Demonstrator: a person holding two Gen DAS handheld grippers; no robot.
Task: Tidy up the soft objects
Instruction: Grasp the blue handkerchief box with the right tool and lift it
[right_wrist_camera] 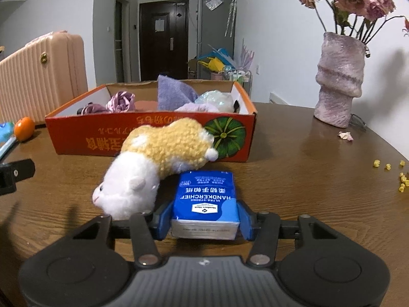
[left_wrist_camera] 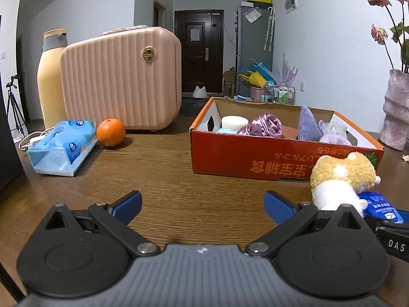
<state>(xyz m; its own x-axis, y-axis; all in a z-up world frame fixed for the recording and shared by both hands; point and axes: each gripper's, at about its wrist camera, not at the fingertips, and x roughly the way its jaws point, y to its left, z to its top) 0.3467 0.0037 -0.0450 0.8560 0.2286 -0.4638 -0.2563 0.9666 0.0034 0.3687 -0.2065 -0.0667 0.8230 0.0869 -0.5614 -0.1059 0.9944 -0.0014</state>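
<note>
My right gripper (right_wrist_camera: 204,215) is shut on a small blue handkerchief pack (right_wrist_camera: 205,194) that lies on the wooden table, a blue pad pressed against each side. A yellow-and-white plush hamster (right_wrist_camera: 163,153) lies just left of the pack, leaning on it and against the front wall of the red cardboard box (right_wrist_camera: 153,138). The box holds a purple satin scrunchie (right_wrist_camera: 121,101), a lavender cloth (right_wrist_camera: 173,92) and other soft items. My left gripper (left_wrist_camera: 202,199) hovers open over bare table, left of the hamster (left_wrist_camera: 342,176), with nothing between its fingers.
A pink ribbed case (left_wrist_camera: 120,79), a yellow flask (left_wrist_camera: 49,76), an orange (left_wrist_camera: 110,132) and a blue tissue pack (left_wrist_camera: 61,145) sit at the table's left. A pinkish vase (right_wrist_camera: 340,81) with dried roses stands at the right, with yellow crumbs (right_wrist_camera: 401,179) near the edge.
</note>
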